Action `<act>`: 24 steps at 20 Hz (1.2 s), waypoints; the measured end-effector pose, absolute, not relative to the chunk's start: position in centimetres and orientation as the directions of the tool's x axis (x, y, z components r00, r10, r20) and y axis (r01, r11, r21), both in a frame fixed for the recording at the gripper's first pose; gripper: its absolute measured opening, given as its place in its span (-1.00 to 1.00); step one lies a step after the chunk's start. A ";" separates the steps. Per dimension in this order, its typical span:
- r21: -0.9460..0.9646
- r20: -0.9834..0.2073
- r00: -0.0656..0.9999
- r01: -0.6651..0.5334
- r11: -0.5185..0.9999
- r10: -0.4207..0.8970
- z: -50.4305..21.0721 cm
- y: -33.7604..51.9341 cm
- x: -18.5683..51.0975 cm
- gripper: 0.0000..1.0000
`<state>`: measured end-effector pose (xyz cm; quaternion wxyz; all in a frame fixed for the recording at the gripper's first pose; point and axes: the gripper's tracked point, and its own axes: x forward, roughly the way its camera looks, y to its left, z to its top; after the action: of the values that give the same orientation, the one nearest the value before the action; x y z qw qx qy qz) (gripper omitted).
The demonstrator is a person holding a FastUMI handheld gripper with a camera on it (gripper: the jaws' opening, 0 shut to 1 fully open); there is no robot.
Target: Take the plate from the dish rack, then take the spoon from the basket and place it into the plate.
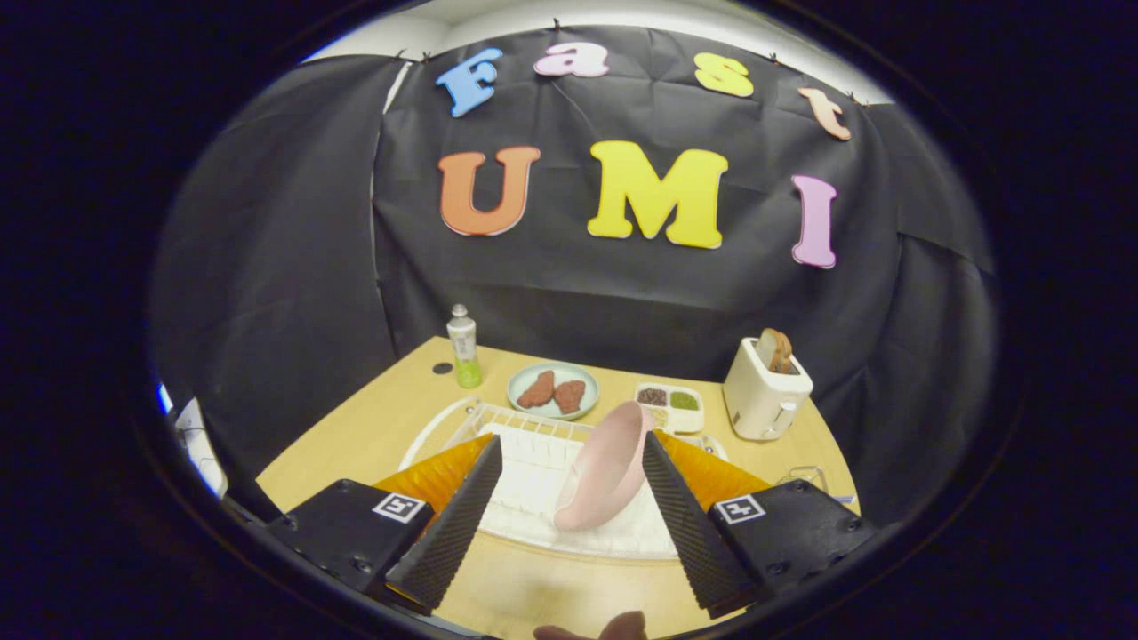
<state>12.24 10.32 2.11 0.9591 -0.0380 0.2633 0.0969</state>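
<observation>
Wooden table [373, 436]: toaster [765, 391], bottle [462, 347] beyond gaping tongs [569, 467].

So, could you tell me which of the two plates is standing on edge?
The pink plate in the white dish rack, between the open tongs; the green plate lies flat.

Booth wall [267, 267]: black cloth, hung in creased panels w/ clips along top edge. Above it, strip of pale ceiling or wall [569, 13], lit. Light wood table [373, 427] runs up to the cloth at back; small dark round spot on the tabletop near rear left corner. Lighting even, soft.
</observation>
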 end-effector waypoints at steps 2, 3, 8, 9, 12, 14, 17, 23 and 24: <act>-0.013 -0.576 0.807 -0.169 0.986 0.131 0.2 9.2 14.6 1.00; 0.006 -0.605 0.787 -0.152 0.988 0.125 -0.7 8.9 15.6 1.00; 0.089 -0.736 0.663 -0.105 0.990 0.136 -5.9 8.5 19.1 1.00; 0.115 -0.757 0.637 -0.091 0.989 0.146 -7.0 8.6 19.5 1.00; 0.172 -0.795 0.581 -0.055 0.983 0.172 -9.2 9.3 20.5 0.90; 0.191 -0.814 0.550 -0.046 0.980 0.184 -10.2 9.7 20.8 0.84; 0.211 -0.841 0.505 -0.028 0.977 0.196 -11.7 10.3 20.9 0.69; 0.185 -0.870 0.470 0.028 0.982 0.150 -12.7 9.8 20.9 -0.09; 0.172 -0.876 0.465 0.051 0.984 0.129 -12.6 9.7 20.8 -0.11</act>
<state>20.83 9.66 -12.63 0.8514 0.0869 0.5168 0.0228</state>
